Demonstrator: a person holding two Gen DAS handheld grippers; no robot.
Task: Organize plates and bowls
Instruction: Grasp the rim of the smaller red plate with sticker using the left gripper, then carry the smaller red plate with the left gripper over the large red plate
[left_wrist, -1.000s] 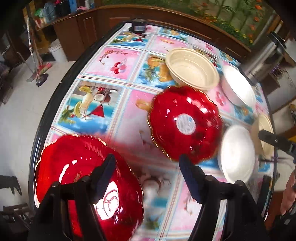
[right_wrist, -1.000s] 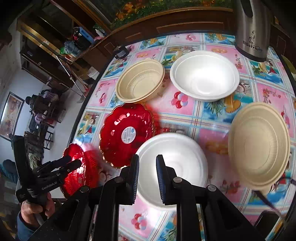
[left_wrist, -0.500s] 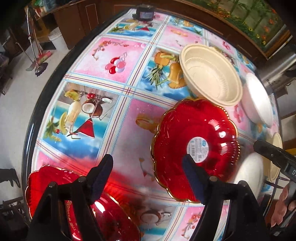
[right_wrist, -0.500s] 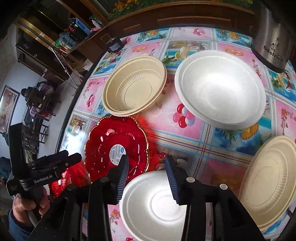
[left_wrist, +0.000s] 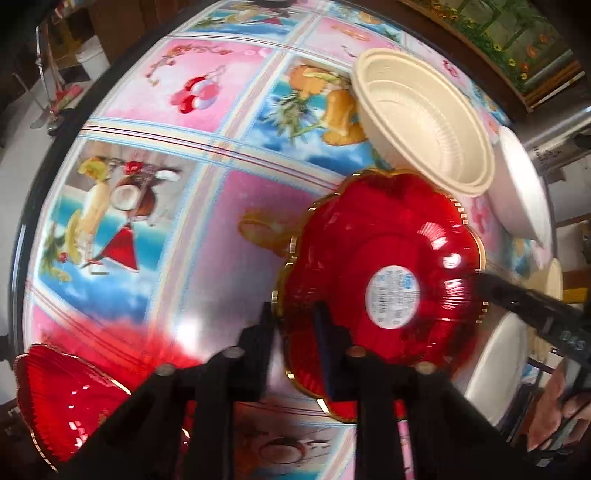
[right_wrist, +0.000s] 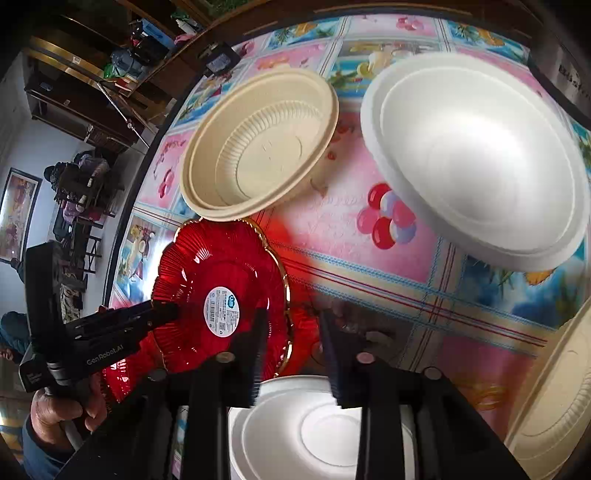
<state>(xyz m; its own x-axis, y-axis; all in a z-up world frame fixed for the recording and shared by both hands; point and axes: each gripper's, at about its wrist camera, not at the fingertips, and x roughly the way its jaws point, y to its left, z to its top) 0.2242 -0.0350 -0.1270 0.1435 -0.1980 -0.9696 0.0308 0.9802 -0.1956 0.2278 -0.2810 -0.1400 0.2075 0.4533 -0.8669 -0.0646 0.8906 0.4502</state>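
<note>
Left wrist: my left claw (left_wrist: 293, 325) has just been closing, narrow now on the near rim of the red plate (left_wrist: 388, 258), so I reckon it's ready to lift onto its twin (left_wrist: 66, 398), left of the claw.

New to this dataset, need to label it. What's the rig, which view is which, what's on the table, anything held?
No robot: a person holds a two-finger gripper in each hand, each with a fisheye camera looking along its fingers. One picture is the left wrist view, the other the right.

On the table: a red plate, a second red plate, a cream bowl, a white bowl, a white plate and a cream dish.

The left gripper has just been closing its jaws and looks pinched on the red plate's rim. The right gripper has also been closing, above the white plate's far rim, but holds nothing.
</note>
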